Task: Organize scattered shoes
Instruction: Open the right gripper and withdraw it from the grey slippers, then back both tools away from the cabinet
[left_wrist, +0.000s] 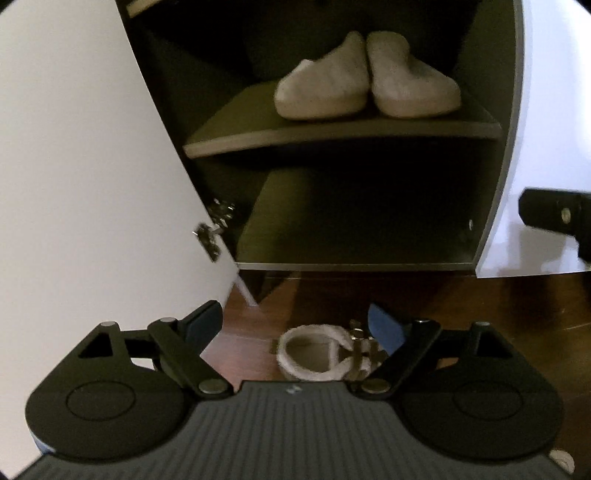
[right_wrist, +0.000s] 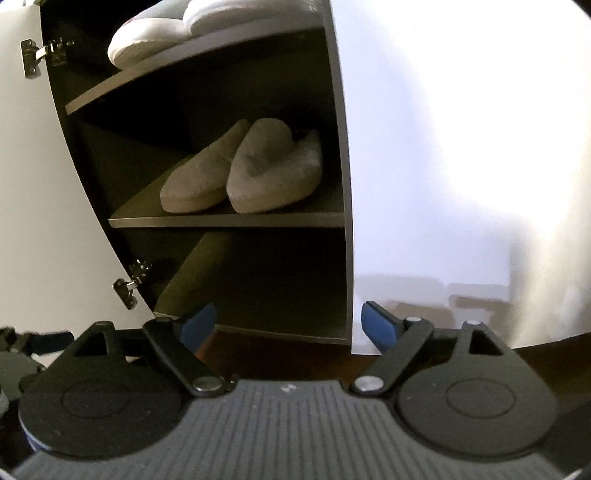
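Nearest of all, the left hand-held gripper (left_wrist: 295, 328) hangs low over the wooden floor (left_wrist: 480, 295) with its blue-padded fingers spread wide and nothing pinched between them; just beyond and below them lies a white fleecy shoe (left_wrist: 314, 352), its round opening turned up toward the camera and a metal buckle (left_wrist: 360, 349) at its right side, close to the right finger. Only the collar shows, so which way its toe points and how its long axis runs cannot be told from here. It looks light and soft, likely to squash under pressure rather than slip, so the thick fleece rim by the opening seems the best place to take hold, clear of the hard buckle. The right hand-held gripper (right_wrist: 288, 325) is likewise spread and empty, held in front of the open cabinet, level with its bare bottom compartment (right_wrist: 258, 280). Further in, on the middle shelf (left_wrist: 332, 138), a pair of grey slippers (left_wrist: 365, 79) sits side by side and touching, toes toward the front edge and splaying a little apart, heels to the back, their long axes running front to back. They also look plush, pliable and light. Farthest and highest, on the upper shelf (right_wrist: 192, 55), a white pair (right_wrist: 177, 31) rests with toes forward to the left. The cabinet door (left_wrist: 92, 147) stands open at the left on its hinges (right_wrist: 129, 284).
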